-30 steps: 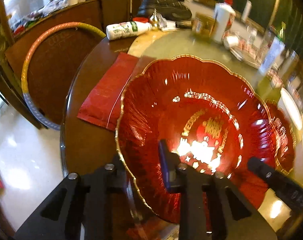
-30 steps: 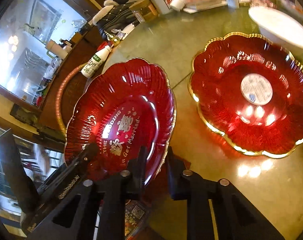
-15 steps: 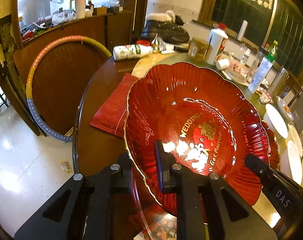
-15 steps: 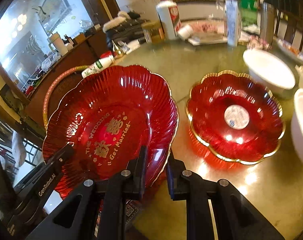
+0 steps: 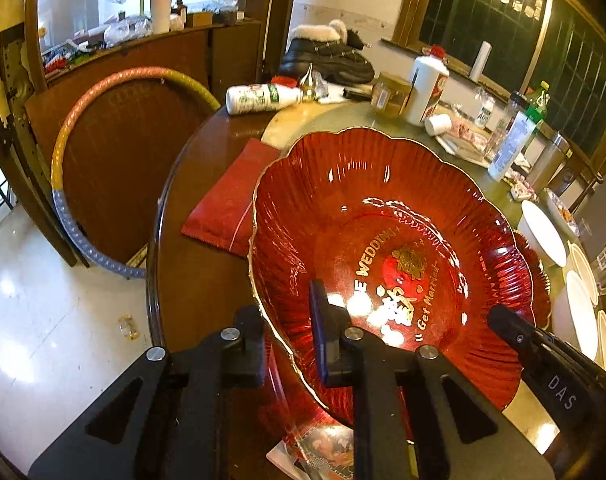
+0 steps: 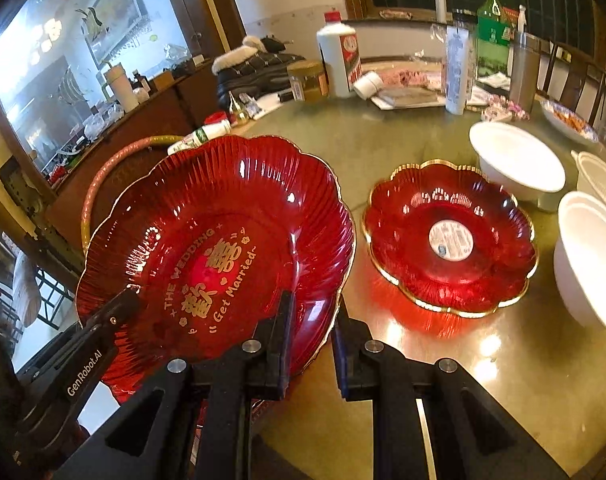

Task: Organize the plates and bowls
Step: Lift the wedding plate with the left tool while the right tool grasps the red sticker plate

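gold "the wedding" and "get married" on red plate (image 6: 207,240), "genrobot.ai" on left gripper (image 6: 85,372)

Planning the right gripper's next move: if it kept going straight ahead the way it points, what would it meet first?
Probably bare table. The right gripper is shut on the big red plate's rim; the gap between that plate and the smaller red plate lies ahead. Depth is unclear.

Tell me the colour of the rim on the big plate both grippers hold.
Gold, edging the red plate; clearest in the right wrist view.
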A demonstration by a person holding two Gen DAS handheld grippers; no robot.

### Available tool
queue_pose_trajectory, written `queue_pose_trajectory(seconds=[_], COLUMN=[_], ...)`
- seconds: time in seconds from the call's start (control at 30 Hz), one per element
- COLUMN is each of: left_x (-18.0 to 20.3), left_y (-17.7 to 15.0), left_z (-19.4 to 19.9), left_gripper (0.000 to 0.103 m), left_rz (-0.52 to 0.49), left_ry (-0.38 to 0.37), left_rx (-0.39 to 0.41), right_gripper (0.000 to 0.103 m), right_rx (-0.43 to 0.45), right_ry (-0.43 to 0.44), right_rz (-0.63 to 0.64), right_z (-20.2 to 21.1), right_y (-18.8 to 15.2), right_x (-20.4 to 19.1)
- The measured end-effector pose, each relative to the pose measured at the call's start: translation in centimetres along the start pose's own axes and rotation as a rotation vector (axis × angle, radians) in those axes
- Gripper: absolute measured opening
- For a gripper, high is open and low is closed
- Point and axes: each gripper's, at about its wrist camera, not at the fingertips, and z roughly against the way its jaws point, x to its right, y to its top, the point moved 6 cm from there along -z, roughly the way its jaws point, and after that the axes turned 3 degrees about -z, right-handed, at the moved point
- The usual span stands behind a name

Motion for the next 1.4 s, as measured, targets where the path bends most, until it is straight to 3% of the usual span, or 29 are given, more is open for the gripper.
queue_pose_trajectory(seconds=[0.33,0.43,0.5,0.57,0.6,0.67,0.77,0.83,0.9,1.03,1.17,1.23,1.33,1.4], left_x=[-0.3,-0.1,0.0,-0.3,-0.7,-1.7,-2.2,-0.9,2.2,9.3,15.1,17.5,20.0,20.9], left_y=[-0.9,-1.3,-1.3,-1.0,-0.6,0.3,2.4,3.6,5.0,6.7,8.1,8.3,7.6,7.2], left_z=[-3.0,-3.5,-3.3,-3.0,-2.3,-0.9,2.2,3.6,4.5,4.4,2.8,0.9,-2.6,-4.3], left_gripper=[0.015,0.018,0.024,0.041,0.044,0.065,0.082,0.084,0.085,0.085,0.085,0.085,0.085,0.085], left_rz=[0.007,-0.013,-0.01,0.01,0.028,0.072,0.133,0.114,0.029,-0.144,-0.243,-0.292,-0.427,-0.479], left_ry=[0.019,0.033,0.014,-0.017,-0.015,0.011,0.0,-0.037,-0.146,-0.317,-0.331,-0.335,-0.328,-0.287], left_rx=[-0.054,-0.054,-0.064,-0.076,-0.058,-0.002,0.11,0.15,0.154,0.097,0.063,-0.029,-0.238,-0.291], right_gripper=[0.018,0.022,0.029,0.039,0.041,0.05,0.058,0.06,0.062,0.065,0.066,0.067,0.068,0.069], right_rx=[-0.041,-0.059,-0.066,-0.055,-0.038,0.0,0.041,0.054,0.06,0.059,0.062,0.048,0.039,0.034], right_ry=[-0.003,0.014,0.048,0.087,0.094,0.108,0.17,0.191,0.195,0.191,0.192,0.197,0.22,0.234], right_rz=[-0.013,0.001,0.004,0.002,0.003,-0.02,-0.107,-0.181,-0.232,-0.328,-0.387,-0.401,-0.425,-0.441], right_z=[-2.6,-3.4,-3.4,-2.8,-2.3,-1.0,0.8,1.5,1.9,1.9,1.6,1.1,0.4,-0.1], right_y=[-0.3,-0.5,-0.5,-0.4,-0.3,0.0,0.5,0.9,1.2,1.6,2.1,2.1,2.1,2.0], right_x=[0.3,0.2,0.0,0.1,0.3,1.4,4.1,6.5,8.8,12.8,15.3,16.0,16.8,17.2])
